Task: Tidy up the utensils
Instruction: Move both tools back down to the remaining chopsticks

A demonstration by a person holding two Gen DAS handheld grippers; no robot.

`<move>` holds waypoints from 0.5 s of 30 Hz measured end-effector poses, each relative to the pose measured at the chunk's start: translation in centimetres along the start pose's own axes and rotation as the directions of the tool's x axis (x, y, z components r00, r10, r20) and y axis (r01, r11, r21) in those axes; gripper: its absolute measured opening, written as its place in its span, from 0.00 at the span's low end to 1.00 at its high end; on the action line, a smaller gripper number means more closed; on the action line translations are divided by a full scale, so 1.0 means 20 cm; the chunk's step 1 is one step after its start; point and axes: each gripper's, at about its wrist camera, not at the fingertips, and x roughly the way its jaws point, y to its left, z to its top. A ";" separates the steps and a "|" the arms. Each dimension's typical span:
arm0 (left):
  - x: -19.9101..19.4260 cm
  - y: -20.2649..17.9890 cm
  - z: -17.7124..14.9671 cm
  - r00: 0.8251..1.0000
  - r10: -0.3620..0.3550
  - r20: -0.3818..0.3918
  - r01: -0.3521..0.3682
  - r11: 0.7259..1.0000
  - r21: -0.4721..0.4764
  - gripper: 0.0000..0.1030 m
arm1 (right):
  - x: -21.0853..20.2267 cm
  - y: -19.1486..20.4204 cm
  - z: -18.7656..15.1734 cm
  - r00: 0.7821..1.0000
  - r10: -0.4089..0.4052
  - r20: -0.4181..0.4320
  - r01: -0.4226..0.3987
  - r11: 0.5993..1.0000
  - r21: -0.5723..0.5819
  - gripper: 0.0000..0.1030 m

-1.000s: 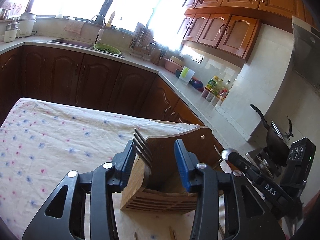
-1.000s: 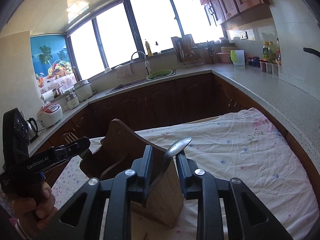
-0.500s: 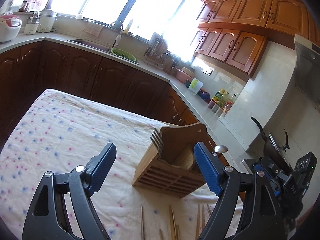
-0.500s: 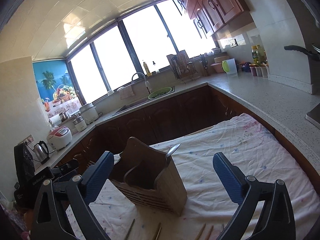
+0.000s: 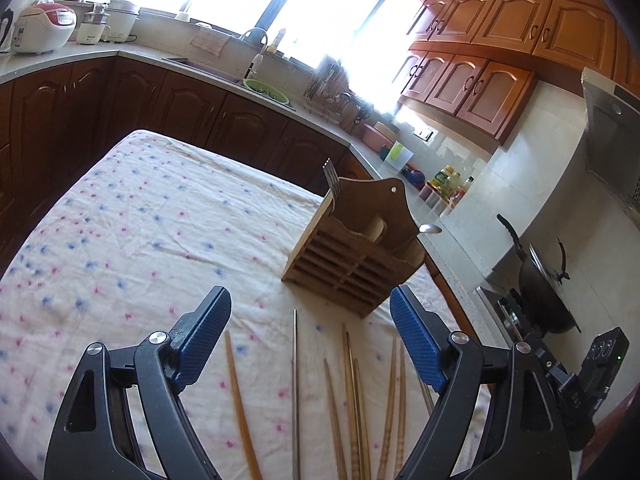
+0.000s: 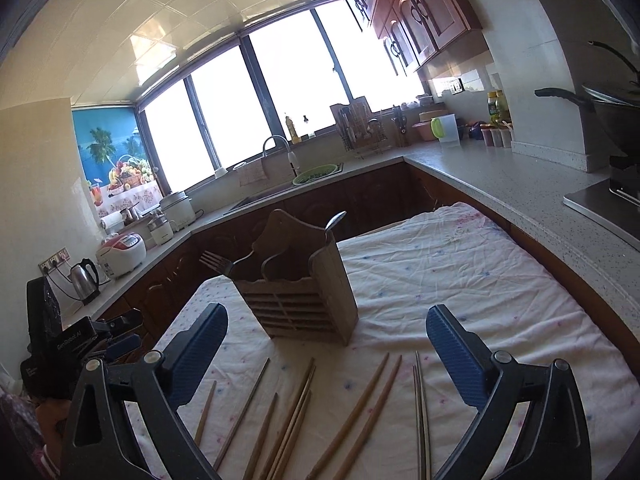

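We saw the left gripper (image 5: 310, 344) with its blue pads spread wide and nothing between them, poised above the flowered tablecloth (image 5: 132, 216) short of the wooden utensil holder (image 5: 356, 256). The right gripper (image 6: 326, 352) likewise stood at its widest, empty, pointing at the same holder from the other side. The holder stood upright on the cloth near the table edge that faces the counter (image 6: 500, 176). A fork (image 5: 331, 178) leaned out of one end compartment, tines up, and a spoon (image 6: 335, 222) stuck out of the opposite end, its bowl raised above the rim. On the cloth between the holder and both grippers lay loose chopsticks, roughly parallel and pointing towards the holder: several wooden chopsticks (image 6: 356, 412) spread side by side, some touching in pairs, and a metal pair (image 6: 420, 412) lying close together near the right gripper's right finger. In the left wrist view one single metal chopstick (image 5: 295, 392) lay between wooden ones. We could also see part of the left gripper at the lower left edge of the right wrist view.
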 end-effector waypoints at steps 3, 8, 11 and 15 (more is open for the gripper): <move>-0.06 0.03 -0.08 1.000 0.005 -0.012 -0.005 1.000 -0.023 0.81 | -0.06 -0.01 -0.08 1.000 -0.012 -0.024 0.012 1.000 -0.005 0.98; -0.10 0.07 -0.21 0.999 0.024 -0.043 -0.026 0.998 -0.054 0.81 | -0.14 -0.04 -0.21 0.997 -0.046 -0.064 0.046 0.999 -0.010 0.98; -0.10 0.10 -0.26 0.997 0.044 -0.070 -0.048 0.997 -0.053 0.81 | -0.15 -0.07 -0.27 0.993 -0.059 -0.100 0.058 0.998 -0.010 0.98; -0.09 0.11 -0.31 0.993 0.063 -0.098 -0.068 0.997 -0.047 0.81 | -0.15 -0.10 -0.33 0.988 -0.069 -0.135 0.069 0.998 0.002 0.98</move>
